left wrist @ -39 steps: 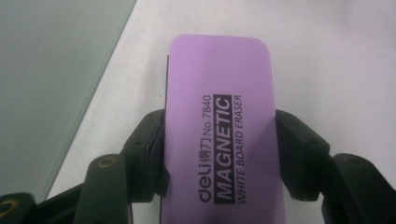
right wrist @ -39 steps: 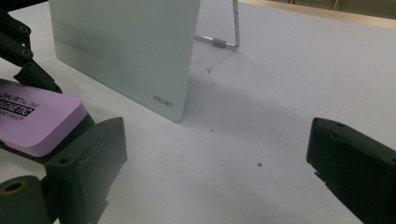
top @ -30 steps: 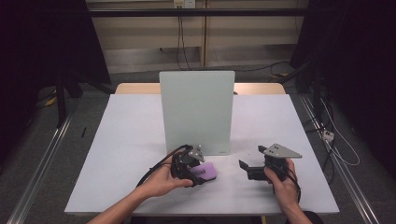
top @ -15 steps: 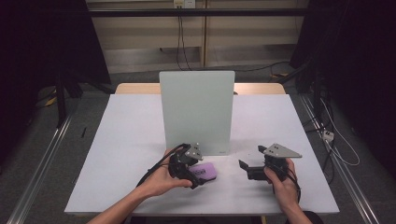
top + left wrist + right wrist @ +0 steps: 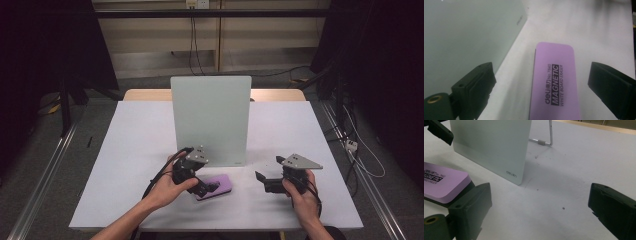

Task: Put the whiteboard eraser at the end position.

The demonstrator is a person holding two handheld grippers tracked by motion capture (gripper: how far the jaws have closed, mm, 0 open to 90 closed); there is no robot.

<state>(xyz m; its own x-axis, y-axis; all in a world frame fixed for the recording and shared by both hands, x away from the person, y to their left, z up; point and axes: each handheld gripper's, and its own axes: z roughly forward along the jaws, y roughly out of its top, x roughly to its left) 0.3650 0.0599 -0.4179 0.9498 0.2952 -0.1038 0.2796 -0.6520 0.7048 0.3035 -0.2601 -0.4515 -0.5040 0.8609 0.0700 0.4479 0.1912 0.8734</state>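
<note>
The white counter takes up the middle of the high view, and the pale whiteboard stands upright on its wire stand at the centre of the frame. Just below the board's lower edge, slightly left of centre, the purple eraser lies flat on the counter, label up. The step in hand looks like a release: the left tongs have just been opening and now stand wide apart, and in the left gripper view the eraser sits between the two jaws with clear gaps on both sides, touched by neither. Next, I judge, the left hand should lift straight back without nudging the eraser. That hand enters from the bottom edge, forearm angled up and to the right, tongs pointing down and right at the eraser. The right tongs, lower right of the frame, are also spread, holding nothing, aimed left.
</note>
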